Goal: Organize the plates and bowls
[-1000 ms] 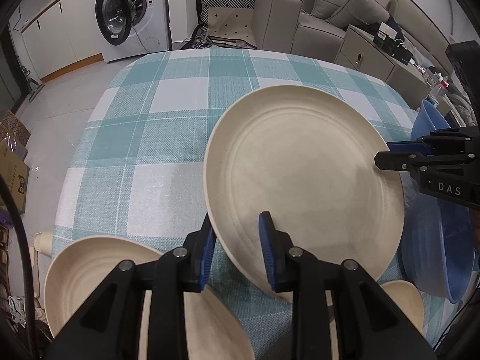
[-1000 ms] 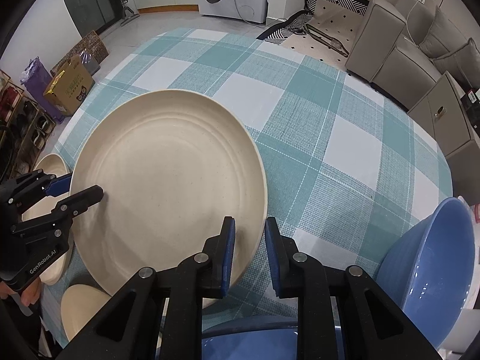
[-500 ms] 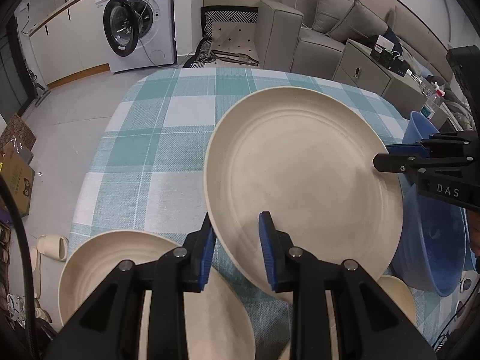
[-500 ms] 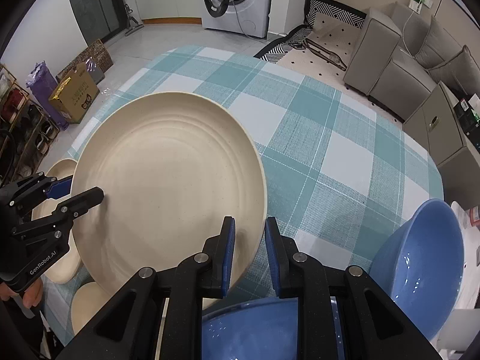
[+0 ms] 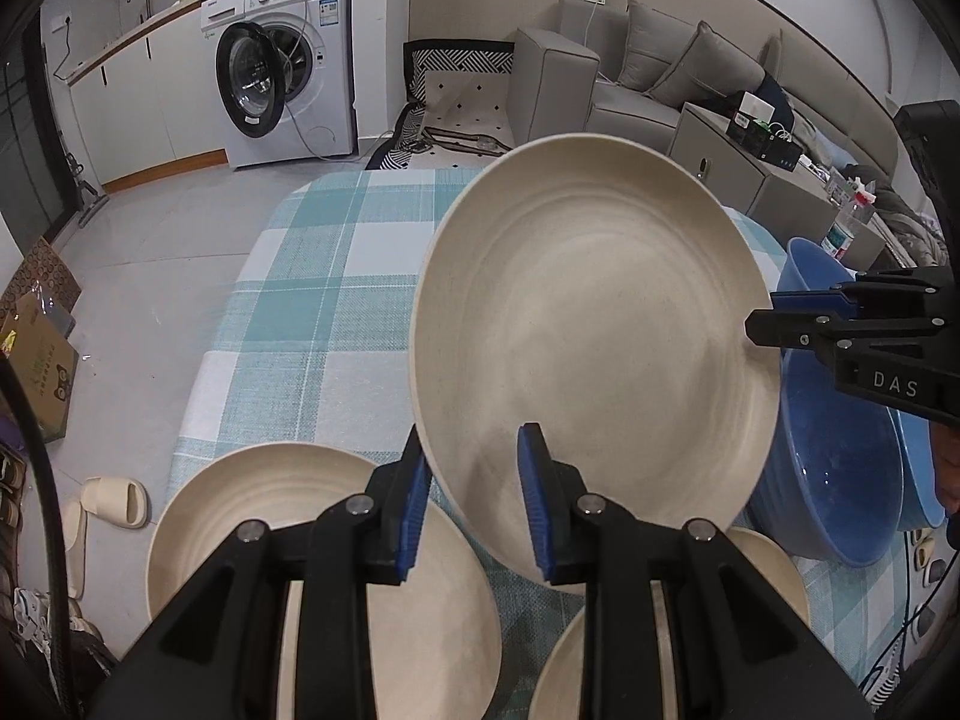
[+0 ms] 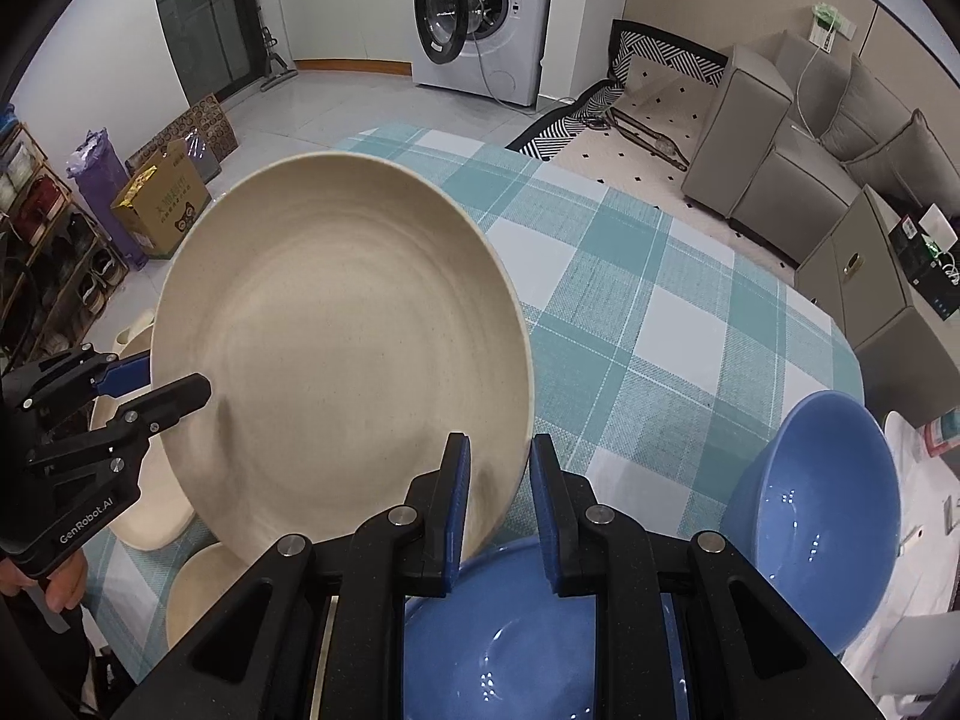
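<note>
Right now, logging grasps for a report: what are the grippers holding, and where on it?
The large cream plate, by opposite rim edges: left gripper, right gripper.

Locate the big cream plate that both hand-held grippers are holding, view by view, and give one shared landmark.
Left wrist view: big cream plate at centre-right, above the checked tablecloth.
Right wrist view: plate left of centre.
Shared landmark: the washing machine, beyond the table's far end in both.

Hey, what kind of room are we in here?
Most likely a home's open living and laundry area: a washing machine, a grey sofa, and a table with a checked cloth.
</note>
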Available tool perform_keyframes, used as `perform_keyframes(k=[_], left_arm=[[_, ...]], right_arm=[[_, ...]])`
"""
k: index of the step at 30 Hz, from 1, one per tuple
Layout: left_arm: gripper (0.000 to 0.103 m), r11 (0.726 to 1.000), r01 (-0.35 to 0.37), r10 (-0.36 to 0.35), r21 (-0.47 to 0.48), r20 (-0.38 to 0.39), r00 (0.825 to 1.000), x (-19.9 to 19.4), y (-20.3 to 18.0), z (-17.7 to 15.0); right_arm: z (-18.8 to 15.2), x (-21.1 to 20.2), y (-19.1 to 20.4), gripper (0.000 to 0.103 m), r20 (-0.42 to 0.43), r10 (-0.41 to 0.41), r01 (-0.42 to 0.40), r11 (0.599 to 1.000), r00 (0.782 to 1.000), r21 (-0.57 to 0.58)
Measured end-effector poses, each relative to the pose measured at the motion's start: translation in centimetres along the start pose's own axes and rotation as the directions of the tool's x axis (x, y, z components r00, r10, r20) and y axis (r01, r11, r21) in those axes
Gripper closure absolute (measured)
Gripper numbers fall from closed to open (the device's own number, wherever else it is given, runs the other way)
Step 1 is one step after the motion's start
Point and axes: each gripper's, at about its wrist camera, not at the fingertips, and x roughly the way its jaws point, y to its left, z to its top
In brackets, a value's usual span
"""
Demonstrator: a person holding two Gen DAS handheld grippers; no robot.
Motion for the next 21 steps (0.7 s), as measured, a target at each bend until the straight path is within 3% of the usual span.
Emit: perform_keyframes(k=[21], left_arm=[[0.076, 1.000, 0.011, -0.011, 0.003, 0.075, 0.997, -4.5, 0.3, -1.4]], right_arm=[[-1.6, -4.5, 1.1, 0.082, 0.085, 0.019, -0.018, 1.000, 0.996, -0.006]])
